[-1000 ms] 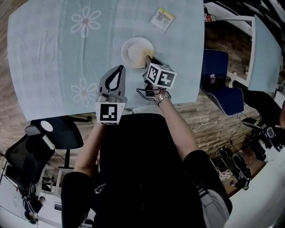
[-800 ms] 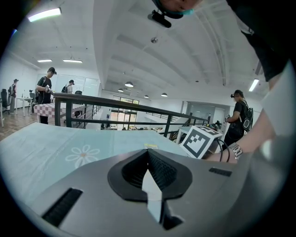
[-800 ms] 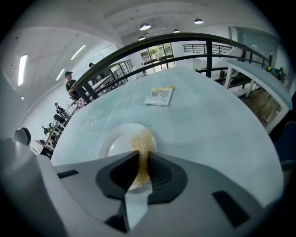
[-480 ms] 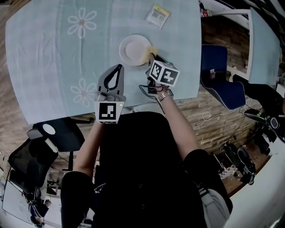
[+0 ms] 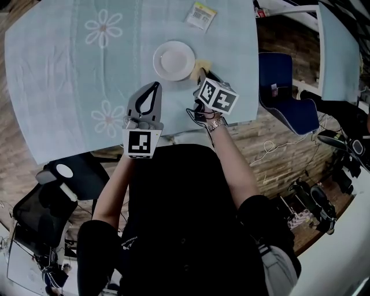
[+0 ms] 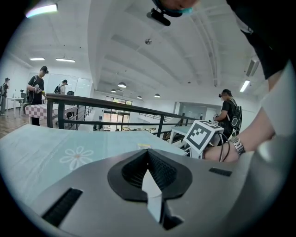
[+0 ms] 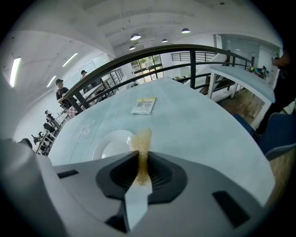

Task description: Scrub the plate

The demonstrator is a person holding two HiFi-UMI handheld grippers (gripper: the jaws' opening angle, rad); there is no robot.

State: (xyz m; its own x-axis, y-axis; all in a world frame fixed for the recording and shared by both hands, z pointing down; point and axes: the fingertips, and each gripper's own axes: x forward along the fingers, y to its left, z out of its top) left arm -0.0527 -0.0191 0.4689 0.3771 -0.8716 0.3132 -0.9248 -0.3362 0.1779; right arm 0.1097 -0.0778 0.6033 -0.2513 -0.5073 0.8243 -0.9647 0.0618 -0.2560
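Note:
The white plate (image 5: pixel 174 60) sits empty on the pale blue tablecloth (image 5: pixel 69 87), a little past both grippers. My right gripper (image 5: pixel 202 74) is shut on a tan sponge (image 5: pixel 201 66) and holds it just off the plate's right rim. In the right gripper view the sponge (image 7: pixel 141 147) sticks out between the closed jaws, with the plate (image 7: pixel 112 143) behind it to the left. My left gripper (image 5: pixel 153 88) hovers near the table's front edge, below-left of the plate, shut and empty. In its own view the left gripper (image 6: pixel 149 163) shows closed jaws with nothing between them.
A small yellow-and-white packet (image 5: pixel 200 15) lies at the far side of the table, also seen as the packet (image 7: pixel 144 105). A blue chair (image 5: pixel 283 87) stands off the table's right edge. A black chair (image 5: pixel 63 179) stands at the near left. A railing (image 6: pixel 106 104) runs behind the table.
The right gripper has drawn the sponge off the plate's right rim, toward me and to the right. The left gripper has stayed where it was.

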